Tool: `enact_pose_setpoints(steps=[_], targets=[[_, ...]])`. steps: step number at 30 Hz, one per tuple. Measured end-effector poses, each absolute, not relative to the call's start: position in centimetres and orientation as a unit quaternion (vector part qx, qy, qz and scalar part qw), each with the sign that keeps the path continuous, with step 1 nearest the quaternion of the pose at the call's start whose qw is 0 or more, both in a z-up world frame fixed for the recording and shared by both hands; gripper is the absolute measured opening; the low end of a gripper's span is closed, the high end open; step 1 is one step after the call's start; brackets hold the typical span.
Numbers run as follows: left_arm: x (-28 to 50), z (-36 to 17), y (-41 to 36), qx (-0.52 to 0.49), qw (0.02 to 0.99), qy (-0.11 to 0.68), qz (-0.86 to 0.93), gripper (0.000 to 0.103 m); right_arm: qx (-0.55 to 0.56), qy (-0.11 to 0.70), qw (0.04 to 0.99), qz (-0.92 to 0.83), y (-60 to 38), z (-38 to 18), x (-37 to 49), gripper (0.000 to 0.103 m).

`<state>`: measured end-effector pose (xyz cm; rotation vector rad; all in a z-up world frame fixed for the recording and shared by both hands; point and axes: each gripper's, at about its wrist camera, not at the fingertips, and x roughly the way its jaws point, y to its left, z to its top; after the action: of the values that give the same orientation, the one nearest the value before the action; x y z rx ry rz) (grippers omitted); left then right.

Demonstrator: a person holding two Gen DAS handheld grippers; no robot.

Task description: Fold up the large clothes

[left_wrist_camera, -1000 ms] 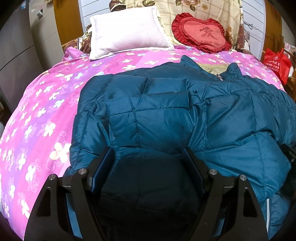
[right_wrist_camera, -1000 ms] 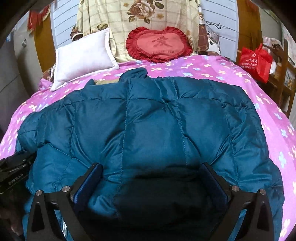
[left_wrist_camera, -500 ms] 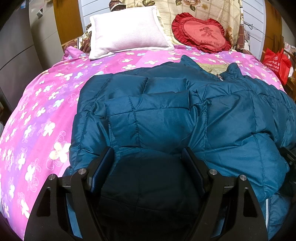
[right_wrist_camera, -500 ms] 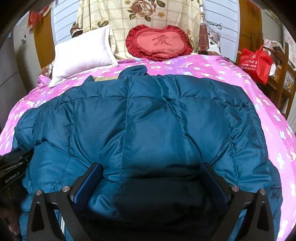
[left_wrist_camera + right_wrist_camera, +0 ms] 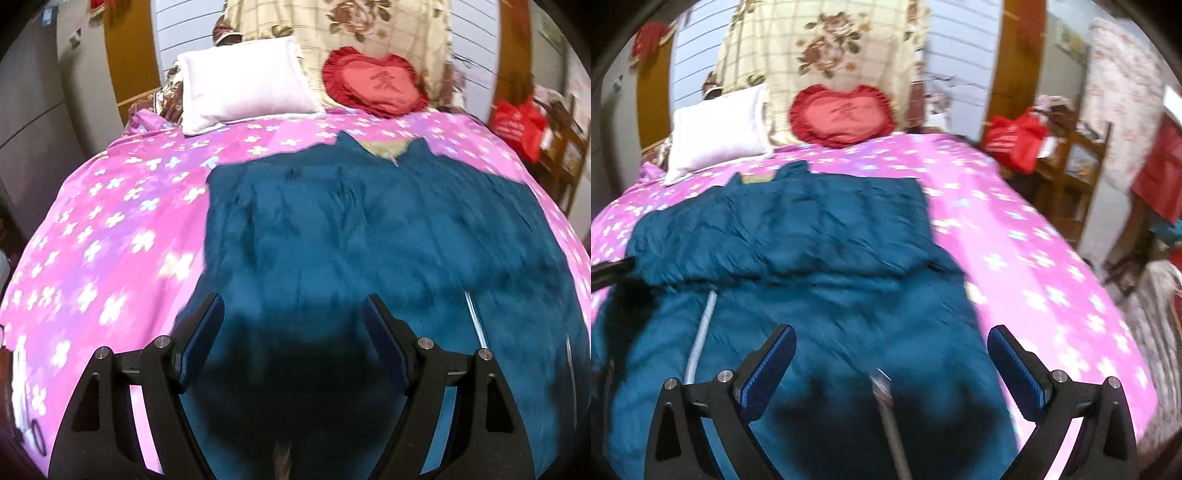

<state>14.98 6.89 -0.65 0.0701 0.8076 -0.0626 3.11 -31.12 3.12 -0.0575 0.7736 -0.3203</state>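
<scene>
A teal quilted down jacket (image 5: 369, 236) lies flat on the pink flowered bedspread (image 5: 96, 236), collar toward the pillows. In the right wrist view the jacket (image 5: 820, 236) has its sleeves folded across the body and a zipper line showing near its lower part. My left gripper (image 5: 293, 314) is open above the jacket's near left part, holding nothing. My right gripper (image 5: 892, 345) is open above the jacket's near right part, holding nothing. Both views are motion-blurred.
A white pillow (image 5: 247, 81) and a red heart cushion (image 5: 373, 85) lie at the head of the bed. A red bag (image 5: 1015, 140) sits on wooden furniture (image 5: 1078, 166) right of the bed. A grey cabinet (image 5: 33, 110) stands at the left.
Both grippers have risen and pulled back from the jacket. More of the bed and room shows, and the jacket looks flatter and smaller in both views.
</scene>
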Motion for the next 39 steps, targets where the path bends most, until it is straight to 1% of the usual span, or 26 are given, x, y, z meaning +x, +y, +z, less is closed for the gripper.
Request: enact_pose_setpoints(steps=[5,9,17,20,26,28,31,32,36,39], targets=[[9.3,-1.8,9.3,0.040,0.907,0.419,-0.030,0.078,-0.039,0.381,0.905,-0.185,-33.1,2.7,-1.5,0.103],[5.8,-2.6,11.3,0.023,0.899,0.437,-0.017,0.078,-0.035,0.386,0.900,-0.198,-34.9,2.7,-4.5,0.103],[1.3,-3.2,13.0,0.055,0.899,0.434,-0.017,0.078,-0.026,0.400,0.891,-0.214,-38.0,2.0,-8.4,0.103],[0.0,-2.9,14.4,0.062,0.903,0.425,-0.014,0.078,-0.011,0.415,0.892,-0.179,-39.0,1.1,-9.3,0.103],[-1.7,-3.8,18.2,0.052,0.905,0.422,0.005,0.078,0.093,0.423,0.899,-0.066,-41.8,-1.1,-12.2,0.103],[-2.1,-4.7,18.8,0.039,0.901,0.433,-0.004,0.078,0.124,0.422,0.897,-0.042,-42.4,-1.4,-12.9,0.103],[-2.0,-6.0,19.4,0.009,0.893,0.449,-0.016,0.079,0.200,0.424,0.883,0.020,-43.4,-2.3,-13.8,0.103],[-2.0,-6.2,19.7,-0.005,0.893,0.449,-0.015,0.080,0.217,0.428,0.877,0.034,-43.6,-2.8,-14.0,0.103],[-1.9,-6.7,20.1,-0.026,0.895,0.444,-0.018,0.088,0.227,0.424,0.875,0.061,-43.8,-3.0,-14.8,0.103],[-2.3,-6.9,20.1,-0.020,0.902,0.430,-0.029,0.090,0.218,0.415,0.880,0.077,-43.8,-3.1,-15.3,0.103]])
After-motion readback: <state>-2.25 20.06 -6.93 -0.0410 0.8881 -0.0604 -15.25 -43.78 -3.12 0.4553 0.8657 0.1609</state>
